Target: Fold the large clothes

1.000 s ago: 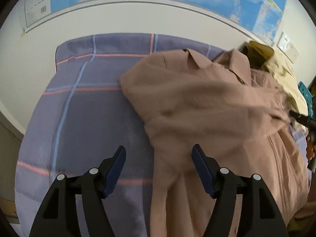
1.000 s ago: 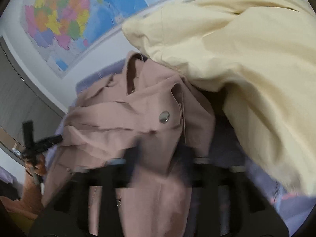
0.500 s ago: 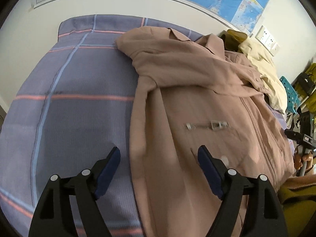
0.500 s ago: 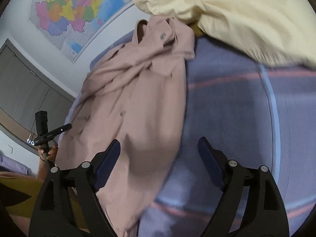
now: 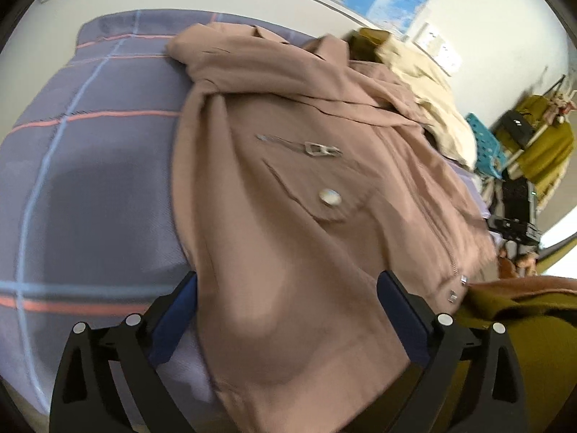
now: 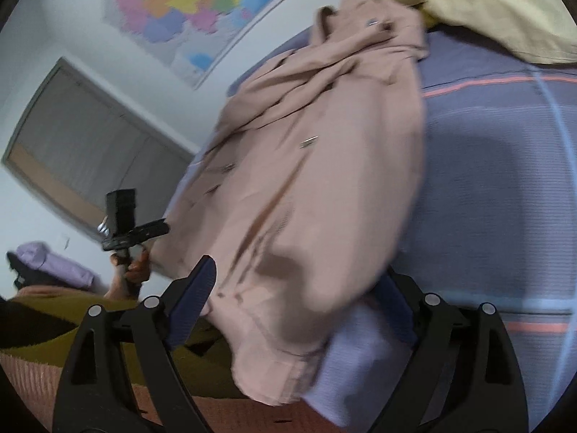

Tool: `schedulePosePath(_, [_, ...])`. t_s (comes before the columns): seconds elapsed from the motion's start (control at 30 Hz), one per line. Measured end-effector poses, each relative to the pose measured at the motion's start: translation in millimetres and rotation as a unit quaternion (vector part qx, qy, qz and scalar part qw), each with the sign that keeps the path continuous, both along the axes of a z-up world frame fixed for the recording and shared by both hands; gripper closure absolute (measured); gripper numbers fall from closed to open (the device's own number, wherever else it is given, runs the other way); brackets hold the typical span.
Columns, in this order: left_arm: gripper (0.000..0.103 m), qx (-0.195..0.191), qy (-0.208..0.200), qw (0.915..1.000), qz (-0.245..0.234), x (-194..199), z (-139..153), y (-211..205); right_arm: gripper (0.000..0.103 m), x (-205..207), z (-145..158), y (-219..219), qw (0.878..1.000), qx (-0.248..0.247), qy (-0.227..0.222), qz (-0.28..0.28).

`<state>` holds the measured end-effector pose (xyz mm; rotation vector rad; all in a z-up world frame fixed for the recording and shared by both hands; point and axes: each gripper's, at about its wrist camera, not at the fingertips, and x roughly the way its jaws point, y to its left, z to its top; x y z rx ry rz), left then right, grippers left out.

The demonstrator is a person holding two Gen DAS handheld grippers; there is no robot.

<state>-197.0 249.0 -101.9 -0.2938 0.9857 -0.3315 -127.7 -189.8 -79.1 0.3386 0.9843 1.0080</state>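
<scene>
A dusty-pink jacket lies front up on the purple checked bed cover, collar far, one sleeve folded across its chest. My left gripper hovers over the hem's left part. Its jaws are opening, and cloth lies beneath them without being pinched. In the right wrist view the jacket runs away from my right gripper. Those jaws are opening too, with the hem corner lying loose between the fingers. A hand holds the left gripper beside the bed.
A cream garment is heaped past the collar, also cream garment. An olive sleeve fills the near right corner. Bare bed cover lies right of the jacket. A blue crate and a clothes rack stand beyond the bed.
Both grippers drew back from the collar end to the hem and their jaws widened. The right one was in the cloth near the collar and now has none pinched. The jacket settled flat.
</scene>
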Motion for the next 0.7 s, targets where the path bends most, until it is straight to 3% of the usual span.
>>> schedulePosePath(0.1, [0.010, -0.048, 0.008, 0.9986, -0.019, -3, -2, -6, 0.018, -1, 1, 14, 1.000, 0.007, -0.006, 0.021])
schedulePosePath(0.23, [0.014, -0.034, 0.003, 0.9993, -0.016, -7, -2, -18, 0.018, 1, 2, 23, 0.999, 0.016, -0.008, 0.030])
schedulePosePath(0.27, [0.018, -0.034, 0.002, 0.9994, -0.010, -5, -2, -19, 0.022, 1, 1, 25, 0.999, 0.018, -0.009, 0.031])
schedulePosePath(0.4, [0.063, -0.011, 0.009, 0.9998, 0.014, 0, -2, -23, 0.047, 0, -6, 30, 0.999, 0.019, 0.007, 0.032])
schedulePosePath(0.43, [0.076, -0.009, 0.011, 0.9996, 0.026, 2, -3, -22, 0.060, 0, -8, 30, 0.999, 0.024, 0.016, 0.030])
schedulePosePath(0.47, [0.081, -0.004, 0.014, 0.9991, 0.040, 4, -4, -22, 0.083, 2, -11, 29, 0.999, 0.034, 0.028, 0.026])
schedulePosePath(0.5, [0.088, -0.005, 0.016, 0.9988, 0.046, 4, -3, -21, 0.094, 2, -14, 26, 0.998, 0.043, 0.039, 0.021])
schedulePosePath(0.57, [0.095, -0.029, 0.012, 0.9977, 0.060, 4, 2, -14, 0.098, 3, -16, 20, 0.995, 0.077, 0.064, 0.017])
schedulePosePath(0.7, [0.099, -0.052, -0.010, 0.9955, 0.079, -4, 24, -1, 0.100, -12, 14, 7, 0.990, 0.131, 0.035, 0.028])
